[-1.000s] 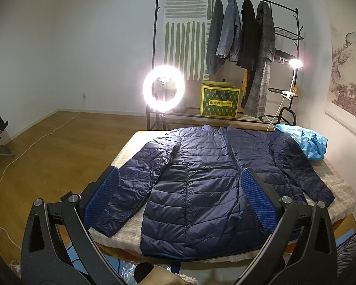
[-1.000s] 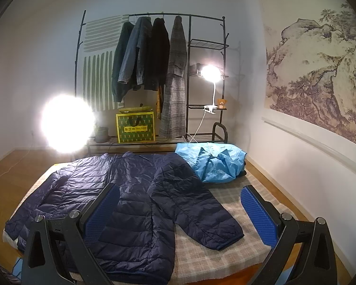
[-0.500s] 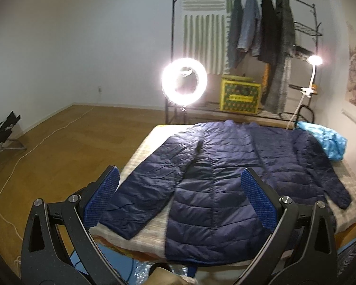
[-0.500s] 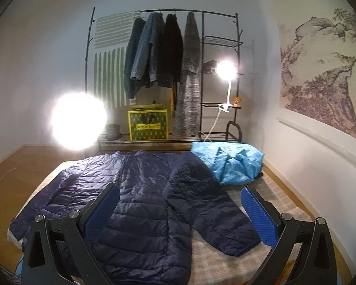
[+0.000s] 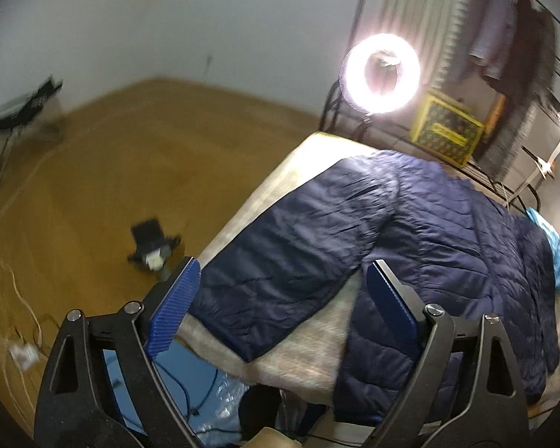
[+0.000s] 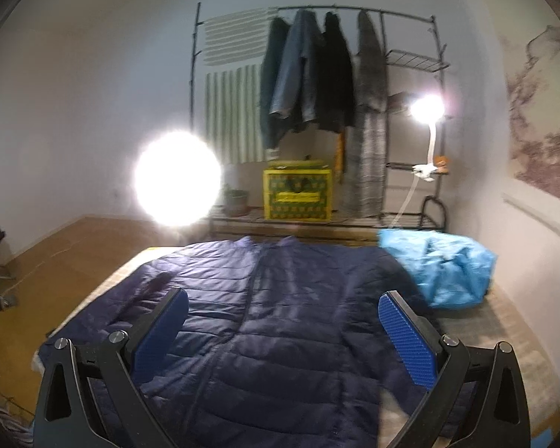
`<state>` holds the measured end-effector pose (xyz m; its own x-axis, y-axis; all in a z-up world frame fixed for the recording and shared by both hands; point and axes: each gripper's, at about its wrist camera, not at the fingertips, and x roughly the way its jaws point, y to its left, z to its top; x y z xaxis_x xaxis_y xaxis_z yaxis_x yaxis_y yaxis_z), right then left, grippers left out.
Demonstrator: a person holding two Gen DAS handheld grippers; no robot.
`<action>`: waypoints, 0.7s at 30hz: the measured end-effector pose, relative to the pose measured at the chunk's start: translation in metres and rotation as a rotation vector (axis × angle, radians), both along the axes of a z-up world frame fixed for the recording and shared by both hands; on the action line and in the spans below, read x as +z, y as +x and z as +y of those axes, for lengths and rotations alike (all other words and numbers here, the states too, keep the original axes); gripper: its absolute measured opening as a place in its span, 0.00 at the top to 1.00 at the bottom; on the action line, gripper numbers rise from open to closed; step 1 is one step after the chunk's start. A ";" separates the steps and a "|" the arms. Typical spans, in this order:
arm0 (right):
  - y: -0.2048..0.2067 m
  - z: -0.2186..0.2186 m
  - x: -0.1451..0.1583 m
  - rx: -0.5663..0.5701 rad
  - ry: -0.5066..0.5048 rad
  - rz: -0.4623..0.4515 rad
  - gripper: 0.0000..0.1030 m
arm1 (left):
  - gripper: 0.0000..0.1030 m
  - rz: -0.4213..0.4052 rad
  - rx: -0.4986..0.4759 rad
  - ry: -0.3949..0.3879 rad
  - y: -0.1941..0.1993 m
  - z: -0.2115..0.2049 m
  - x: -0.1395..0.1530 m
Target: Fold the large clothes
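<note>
— While both claws hang over the bed (image 5: 265, 183), how wide do they stand?

— Wide, both of them. The left claw (image 5: 282, 295) has its blue pads (image 5: 173, 306) far apart and grips nothing; the right claw (image 6: 283, 330) is spread the same way, empty too.

— And the jacket (image 6: 280, 321)?

— It lies flat on the bed, front up, collar at the far end. Ahead of the left claw, one sleeve (image 5: 291, 250) runs out toward the near edge, its cuff lying between the two pads in the picture. Whether either pad touches the cloth, I cannot tell. The right claw frames the body of the jacket, below the collar.

— What else sits near?

— A blue garment (image 6: 438, 268), bunched up, beyond the right pad of the right claw. Farther off, a ring light (image 5: 380, 72), a rack (image 6: 317, 74) of hanging coats, and a yellow box (image 6: 298, 195).

— Anything hard to read?

— The left view is tilted and smeared; a dark object (image 5: 151, 244) on the floor left of the claw is too blurred to name. The jacket's hem is hidden behind the right claw's frame, and glare turns the ring light into a white blot there.
</note>
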<state>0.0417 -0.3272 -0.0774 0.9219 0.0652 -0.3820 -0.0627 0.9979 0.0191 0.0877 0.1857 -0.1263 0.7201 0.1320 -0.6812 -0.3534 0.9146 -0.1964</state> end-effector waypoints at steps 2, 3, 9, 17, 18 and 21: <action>0.013 0.010 -0.005 0.036 0.010 0.017 0.00 | 0.11 0.041 0.024 -0.042 0.003 0.016 -0.015; 0.019 0.014 -0.008 0.055 0.014 0.024 0.00 | 0.12 0.061 0.034 -0.066 0.005 0.024 -0.024; 0.039 0.034 -0.024 0.155 0.027 0.052 0.00 | 0.19 0.197 0.109 -0.232 0.016 0.071 -0.081; 0.050 0.046 -0.037 0.203 0.051 0.060 0.00 | 0.28 0.343 0.188 -0.381 0.038 0.105 -0.139; 0.052 0.048 -0.039 0.203 0.052 0.064 0.00 | 0.28 0.350 0.196 -0.389 0.039 0.107 -0.142; 0.055 0.049 -0.042 0.206 0.056 0.077 0.00 | 0.28 0.363 0.208 -0.421 0.041 0.113 -0.152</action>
